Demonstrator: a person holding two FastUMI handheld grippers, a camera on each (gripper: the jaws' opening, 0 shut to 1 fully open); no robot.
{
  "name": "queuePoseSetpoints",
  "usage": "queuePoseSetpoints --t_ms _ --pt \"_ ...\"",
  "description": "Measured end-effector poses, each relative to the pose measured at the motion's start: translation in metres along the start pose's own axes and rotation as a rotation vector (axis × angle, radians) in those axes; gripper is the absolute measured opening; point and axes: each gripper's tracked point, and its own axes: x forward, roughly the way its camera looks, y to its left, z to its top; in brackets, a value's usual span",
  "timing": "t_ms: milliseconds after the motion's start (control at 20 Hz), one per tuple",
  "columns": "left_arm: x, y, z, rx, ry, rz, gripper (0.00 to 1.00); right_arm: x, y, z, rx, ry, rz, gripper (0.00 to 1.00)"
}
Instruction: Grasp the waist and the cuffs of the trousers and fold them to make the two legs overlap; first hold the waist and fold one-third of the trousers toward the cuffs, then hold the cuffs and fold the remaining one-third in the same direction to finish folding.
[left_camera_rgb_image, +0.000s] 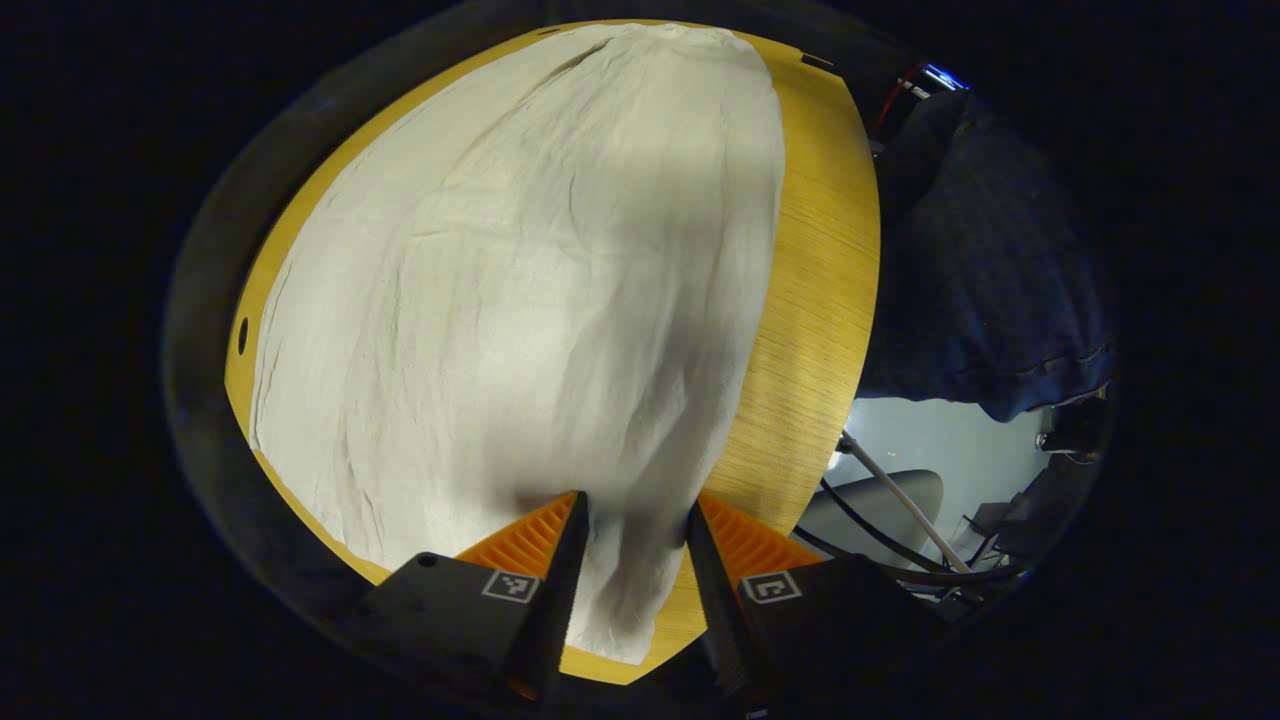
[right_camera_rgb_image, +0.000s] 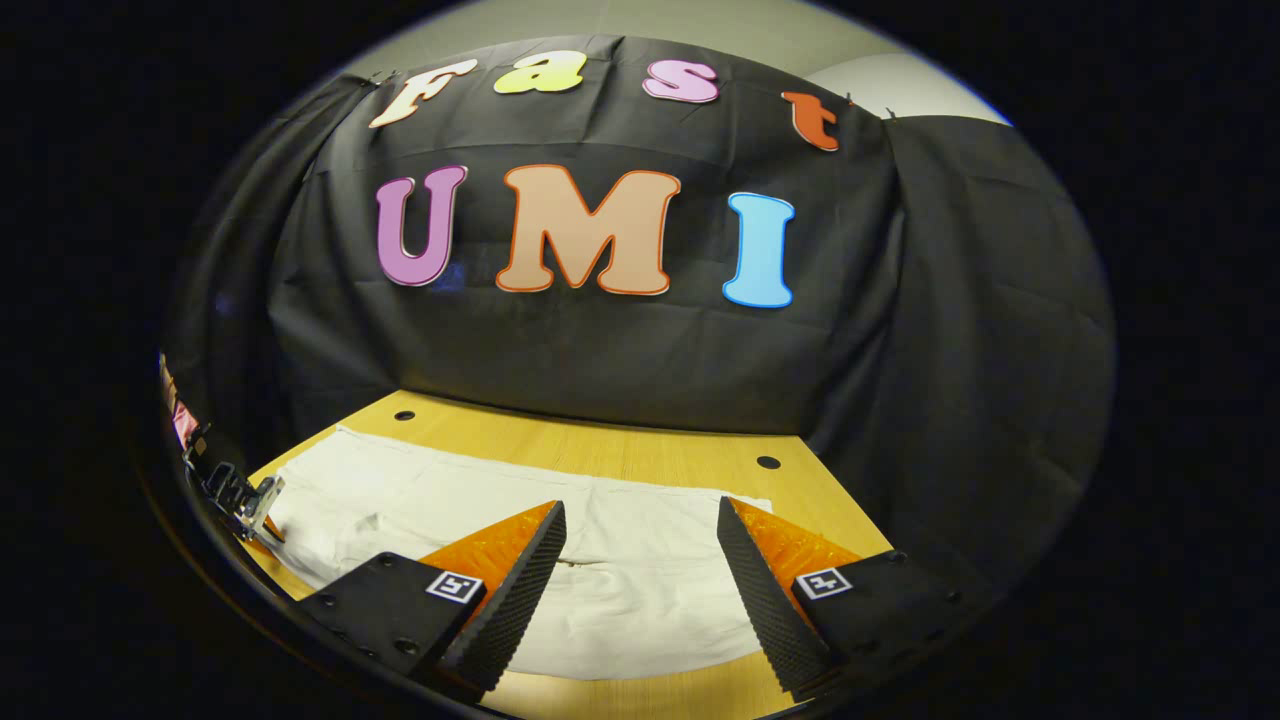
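2 fingers of the left claw (left_camera_rgb_image: 632, 520) stand spread at the bottom centre of the left gripper view, with a narrow end of the white trousers (left_camera_rgb_image: 520, 300) lying between them; whether they touch the cloth I cannot tell. From there the trousers run up the frame, flat and creased, over the wooden worktop (left_camera_rgb_image: 820, 300), which shows as a band to their right. A dark garment (left_camera_rgb_image: 985, 300) hangs at the right edge.

In the right gripper view the right claw (right_camera_rgb_image: 641, 520) is spread wide at bottom centre, gripping nothing, above the trousers (right_camera_rgb_image: 640, 590), which stretch across the lower frame on the worktop (right_camera_rgb_image: 620, 450). The left claw (right_camera_rgb_image: 235, 500) shows at lower left, at the trousers' far end.
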Motion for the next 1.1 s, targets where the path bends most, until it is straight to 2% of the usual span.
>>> queuePoseSetpoints --t_ms 50,100,150,200,300,500,700,1100 --pt "-0.001 0.003 -0.001 0.009 0.015 0.003 0.51 0.002 0.003 -0.004 -0.011 0.01 0.021 0.98" --pt "0.0 0.006 0.0 0.013 0.03 0.008 0.38 0.003 0.006 -0.009 -0.017 0.019 0.046 0.98" --pt "-0.001 0.008 0.001 0.016 0.039 0.017 0.31 0.006 0.01 -0.011 -0.021 0.029 0.074 0.98" --pt "0.0 0.009 0.002 0.026 0.045 0.029 0.17 0.011 0.014 -0.018 -0.027 0.046 0.1 0.98" --pt "-0.002 0.011 0.004 0.07 0.048 0.042 0.04 0.017 0.019 -0.034 -0.052 0.085 0.15 0.98" --pt "0.001 0.011 0.003 0.066 0.049 0.028 0.01 0.03 0.025 -0.071 -0.136 0.186 0.279 0.99" --pt "0.0 0.01 0.004 0.041 0.053 0.004 0.0 0.04 0.007 -0.11 -0.288 0.307 0.399 0.98" --pt "0.0 0.009 0.004 -0.008 0.071 -0.017 0.0 0.02 -0.047 -0.211 -0.674 0.686 0.667 0.98"
